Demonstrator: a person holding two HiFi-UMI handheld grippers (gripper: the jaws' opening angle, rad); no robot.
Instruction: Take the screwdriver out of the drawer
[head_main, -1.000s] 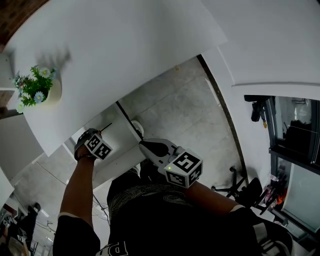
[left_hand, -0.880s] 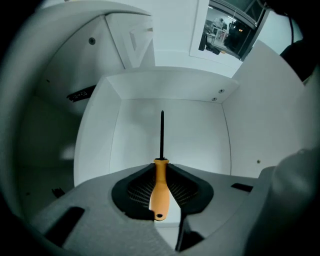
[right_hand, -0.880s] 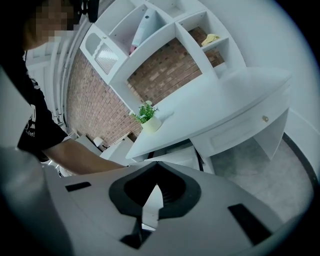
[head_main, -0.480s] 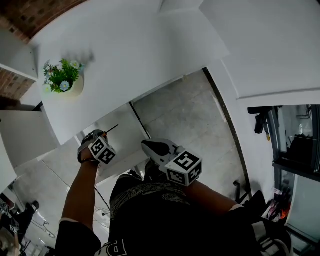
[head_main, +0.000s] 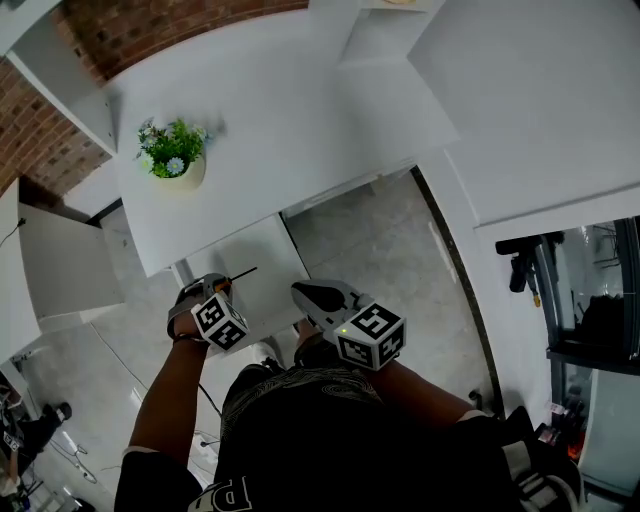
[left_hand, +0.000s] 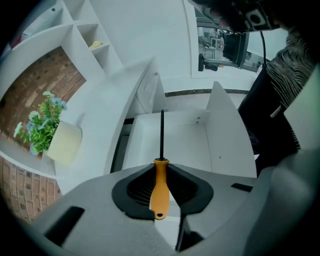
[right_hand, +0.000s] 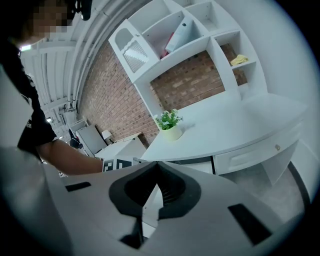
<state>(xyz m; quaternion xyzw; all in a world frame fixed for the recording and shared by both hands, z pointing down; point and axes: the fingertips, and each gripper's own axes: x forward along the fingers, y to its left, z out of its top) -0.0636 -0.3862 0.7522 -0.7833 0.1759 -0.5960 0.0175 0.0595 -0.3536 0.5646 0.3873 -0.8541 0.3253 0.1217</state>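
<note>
One screwdriver (left_hand: 159, 189) clamped in left gripper (left_hand: 161, 167), handle hidden in head view; right gripper (right_hand: 157, 168) closed, empty.

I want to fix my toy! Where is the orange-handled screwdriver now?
In the left gripper view, the orange-handled screwdriver sits clamped in the left gripper, its black shaft pointing over the open white drawer under the white desk.

In the head view the left gripper (head_main: 218, 288) hides the handle of the screwdriver (head_main: 244, 272) (only the thin shaft shows), and it and the right gripper (head_main: 301, 290) cover the near end of the drawer (head_main: 268, 285).
</note>
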